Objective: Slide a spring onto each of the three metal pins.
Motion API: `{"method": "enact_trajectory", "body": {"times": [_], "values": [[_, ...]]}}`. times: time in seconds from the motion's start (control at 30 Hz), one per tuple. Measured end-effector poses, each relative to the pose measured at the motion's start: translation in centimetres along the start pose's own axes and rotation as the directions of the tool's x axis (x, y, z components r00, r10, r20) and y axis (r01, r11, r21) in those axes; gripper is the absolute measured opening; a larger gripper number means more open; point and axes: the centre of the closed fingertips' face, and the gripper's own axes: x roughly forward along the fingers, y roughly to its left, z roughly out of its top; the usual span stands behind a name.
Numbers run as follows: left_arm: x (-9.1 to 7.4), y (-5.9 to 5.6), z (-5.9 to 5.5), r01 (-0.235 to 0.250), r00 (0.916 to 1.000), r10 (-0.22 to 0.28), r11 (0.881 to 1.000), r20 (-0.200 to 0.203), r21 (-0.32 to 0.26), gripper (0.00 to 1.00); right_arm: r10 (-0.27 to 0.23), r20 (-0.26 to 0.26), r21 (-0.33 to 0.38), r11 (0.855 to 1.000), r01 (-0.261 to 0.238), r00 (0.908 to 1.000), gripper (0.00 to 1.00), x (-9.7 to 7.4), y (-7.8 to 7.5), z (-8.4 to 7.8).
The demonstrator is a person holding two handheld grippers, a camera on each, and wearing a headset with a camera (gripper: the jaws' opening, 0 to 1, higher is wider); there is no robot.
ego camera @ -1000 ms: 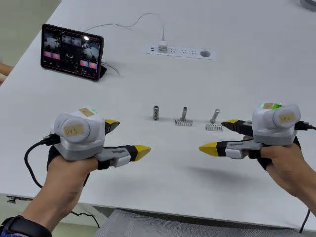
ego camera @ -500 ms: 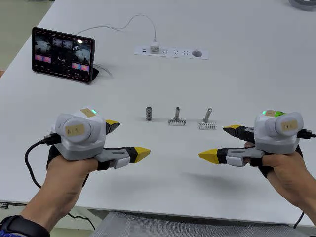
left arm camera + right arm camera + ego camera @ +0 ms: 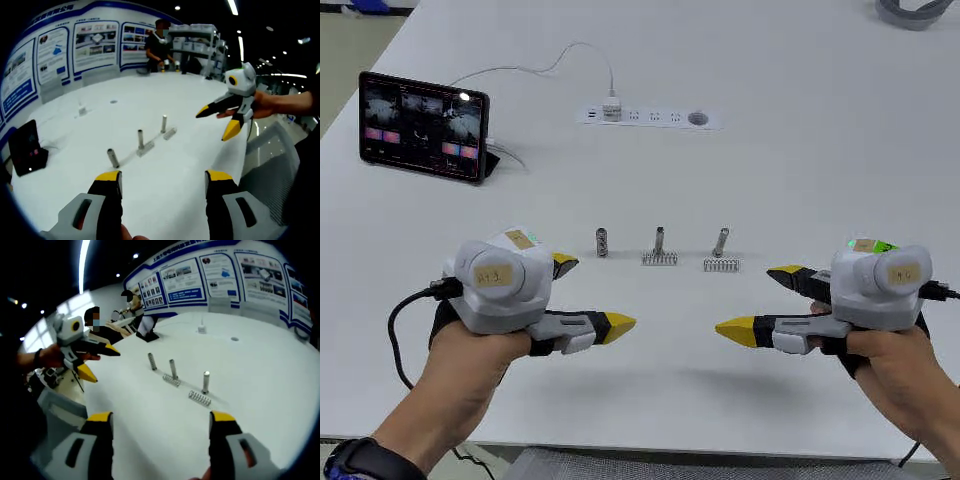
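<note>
Three short metal pins stand in a row mid-table. The left pin [image 3: 601, 242] wears a spring. The middle pin [image 3: 659, 239] and right pin [image 3: 721, 241] are bare, each with a loose spring lying at its foot: the middle spring [image 3: 660, 259] and the right spring [image 3: 722, 265]. My left gripper [image 3: 593, 295] is open, near and left of the pins, holding nothing. My right gripper [image 3: 755, 300] is open and holding nothing, near and right of the right spring. The left gripper view shows the pin row [image 3: 141, 138], the right gripper view the right spring [image 3: 199, 398].
A tablet [image 3: 422, 126] stands at the far left and a white power strip [image 3: 640, 116] with its cable lies behind the pins. The table's front edge [image 3: 700, 452] runs just below my hands. People stand at the far end of the table [image 3: 160, 45].
The head camera has shifted, so the whole scene sits lower and further left. Relative to the pins, both grippers have drifted right: the right one away from the right spring. Both stay open.
</note>
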Motion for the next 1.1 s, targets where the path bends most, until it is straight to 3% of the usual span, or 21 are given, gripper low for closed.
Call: {"method": "enact_trajectory", "body": {"times": [0.37,1.1], "values": [[3.9,-0.9,0.5,0.066,0.9972,-0.064,0.997,-0.037,0.049,0.68,-0.033,0.015,0.029,0.999,0.032,0.9993,0.81,-1.8,-0.7,-0.8],[8.0,0.4,0.2,0.098,0.9916,-0.090,0.991,-0.093,0.086,0.67,-0.031,0.010,0.046,0.998,0.030,0.9995,0.82,-2.5,0.0,-1.4]]}}
